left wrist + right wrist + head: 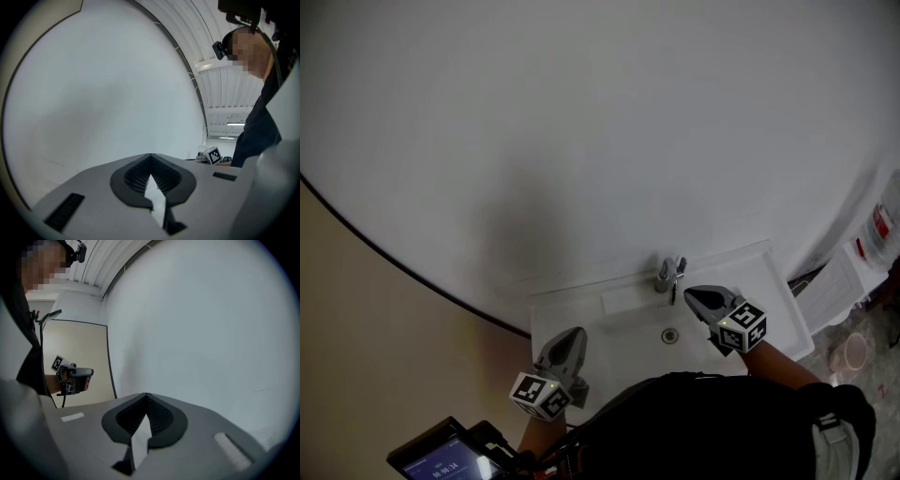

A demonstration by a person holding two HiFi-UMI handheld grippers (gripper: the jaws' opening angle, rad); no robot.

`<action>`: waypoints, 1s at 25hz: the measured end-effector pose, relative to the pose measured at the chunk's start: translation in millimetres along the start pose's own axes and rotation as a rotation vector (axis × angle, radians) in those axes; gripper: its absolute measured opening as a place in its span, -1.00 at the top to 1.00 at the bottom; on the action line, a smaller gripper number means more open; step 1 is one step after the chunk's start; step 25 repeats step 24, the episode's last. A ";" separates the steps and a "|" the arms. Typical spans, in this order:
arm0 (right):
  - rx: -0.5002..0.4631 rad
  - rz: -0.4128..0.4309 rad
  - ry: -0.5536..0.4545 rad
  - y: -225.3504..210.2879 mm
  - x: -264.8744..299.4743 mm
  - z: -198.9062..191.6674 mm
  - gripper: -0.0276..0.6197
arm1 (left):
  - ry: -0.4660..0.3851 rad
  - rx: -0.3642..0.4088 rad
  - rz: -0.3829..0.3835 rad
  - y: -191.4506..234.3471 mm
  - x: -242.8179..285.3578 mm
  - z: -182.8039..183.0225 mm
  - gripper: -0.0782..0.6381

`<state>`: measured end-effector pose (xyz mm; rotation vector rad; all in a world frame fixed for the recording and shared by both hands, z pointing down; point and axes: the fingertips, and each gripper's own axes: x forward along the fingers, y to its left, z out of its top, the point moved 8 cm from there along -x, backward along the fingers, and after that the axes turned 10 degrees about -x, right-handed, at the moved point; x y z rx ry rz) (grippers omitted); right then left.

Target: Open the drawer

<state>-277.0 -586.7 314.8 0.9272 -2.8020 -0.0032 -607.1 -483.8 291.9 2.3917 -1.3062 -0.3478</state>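
No drawer shows in any view. In the head view my left gripper (570, 336) hovers over the near left rim of a white washbasin (581, 314), jaws together with nothing between them. My right gripper (697, 296) hangs over the basin's right side, just right of the chrome tap (670, 275), and is also shut and empty. The left gripper view shows its closed jaws (150, 155) facing a bare white wall. In the right gripper view the closed jaws (146, 394) face the same wall, and the left gripper (70, 376) appears at the left.
The basin's drain (669, 335) lies between the two grippers. A container with a red label (881, 225) and a white sheet (834, 291) sit to the right of the basin. A small lit screen (441, 457) is at the bottom left. A beige wall panel (356, 319) fills the left.
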 end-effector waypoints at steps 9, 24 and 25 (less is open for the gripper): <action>-0.003 -0.012 -0.004 0.4 -2.4 -2.5 0.92 | 0.009 0.004 -0.015 -3.5 5.0 -0.3 0.80; -0.049 -0.009 0.025 -2.8 -4.6 2.0 0.92 | 0.012 -0.010 -0.024 -6.8 8.3 -1.0 0.80; -0.049 -0.009 0.025 -2.8 -4.6 2.0 0.92 | 0.012 -0.010 -0.024 -6.8 8.3 -1.0 0.80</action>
